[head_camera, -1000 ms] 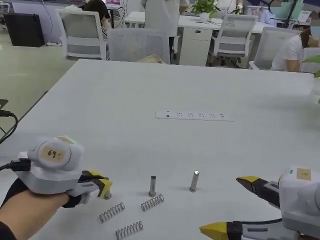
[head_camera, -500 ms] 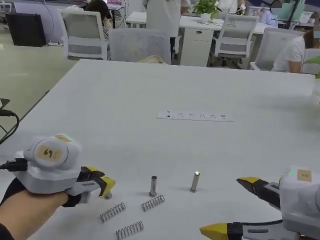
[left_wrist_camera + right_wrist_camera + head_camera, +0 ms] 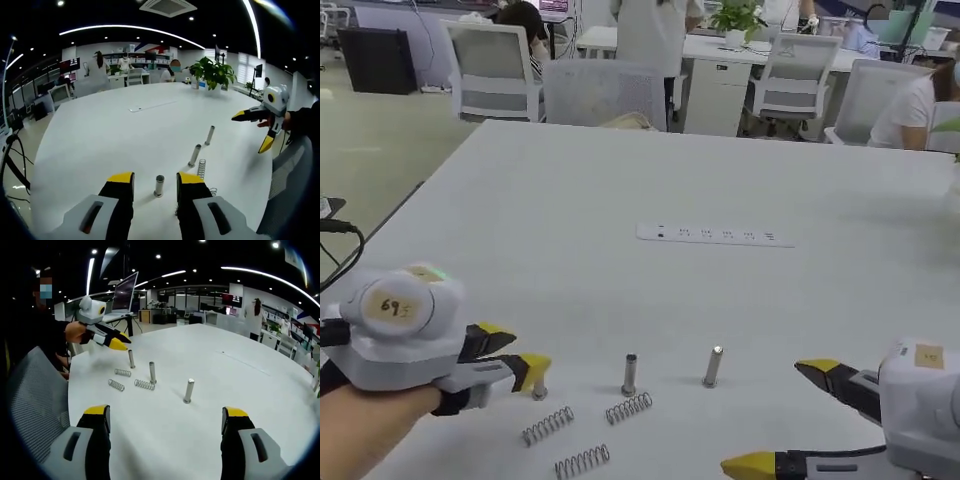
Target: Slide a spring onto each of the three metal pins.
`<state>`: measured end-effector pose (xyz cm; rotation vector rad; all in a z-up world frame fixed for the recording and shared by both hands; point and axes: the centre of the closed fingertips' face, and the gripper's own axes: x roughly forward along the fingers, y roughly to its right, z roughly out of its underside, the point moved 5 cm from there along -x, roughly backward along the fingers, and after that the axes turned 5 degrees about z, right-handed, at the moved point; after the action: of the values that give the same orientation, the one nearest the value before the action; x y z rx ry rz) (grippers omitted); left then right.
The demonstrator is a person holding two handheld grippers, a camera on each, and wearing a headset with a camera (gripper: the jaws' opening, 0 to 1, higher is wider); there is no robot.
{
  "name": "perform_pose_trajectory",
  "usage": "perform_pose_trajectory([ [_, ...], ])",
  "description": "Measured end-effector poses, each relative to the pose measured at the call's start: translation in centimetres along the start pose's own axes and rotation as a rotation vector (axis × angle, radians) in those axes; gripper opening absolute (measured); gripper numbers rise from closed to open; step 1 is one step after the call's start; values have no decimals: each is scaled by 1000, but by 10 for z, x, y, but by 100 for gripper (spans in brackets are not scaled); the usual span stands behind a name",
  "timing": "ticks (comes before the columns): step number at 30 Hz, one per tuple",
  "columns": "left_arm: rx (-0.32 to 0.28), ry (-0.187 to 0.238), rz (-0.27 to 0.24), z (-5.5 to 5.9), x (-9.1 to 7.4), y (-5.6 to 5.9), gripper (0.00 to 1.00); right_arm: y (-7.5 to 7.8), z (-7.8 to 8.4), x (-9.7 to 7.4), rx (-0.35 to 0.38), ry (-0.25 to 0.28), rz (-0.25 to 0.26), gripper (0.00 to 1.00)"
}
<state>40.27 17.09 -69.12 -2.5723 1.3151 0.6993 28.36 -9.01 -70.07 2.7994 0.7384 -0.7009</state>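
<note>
Three short metal pins stand upright in a row near the table's front: left pin [image 3: 539, 391], middle pin [image 3: 630, 372], right pin [image 3: 713, 366]. Three springs lie loose in front of them [image 3: 548, 425] [image 3: 628, 407] [image 3: 582, 461]. My left gripper [image 3: 515, 352] is open just left of the left pin; in the left gripper view that pin [image 3: 159, 185] stands just beyond the gap of the left gripper [image 3: 155, 179]. My right gripper [image 3: 772, 417] is wide open, to the right of the pins. From the right gripper [image 3: 165, 415], the nearest pin [image 3: 188, 390] is well ahead.
A white power strip [image 3: 715, 236] lies flat further back on the white table [image 3: 620, 200]. A black cable [image 3: 335, 235] hangs off the table's left edge. Office chairs and people are behind the far edge.
My left gripper has drawn a little to the left and its jaws stand further apart, so the left pin shows more. The right gripper, pins and springs have stayed put.
</note>
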Motion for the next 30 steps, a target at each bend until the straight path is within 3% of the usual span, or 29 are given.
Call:
perform_pose_trajectory([
  [12, -22, 20, -6, 11, -15, 2, 34, 1, 0, 0, 1, 0, 4, 91],
  [20, -26, -6, 1, 22, -18, 7, 33, 1, 0, 0, 1, 2, 5, 91],
  [30, -21, -68, 53, 47, -13, 18, 24, 1, 0, 0, 2, 1, 5, 91],
])
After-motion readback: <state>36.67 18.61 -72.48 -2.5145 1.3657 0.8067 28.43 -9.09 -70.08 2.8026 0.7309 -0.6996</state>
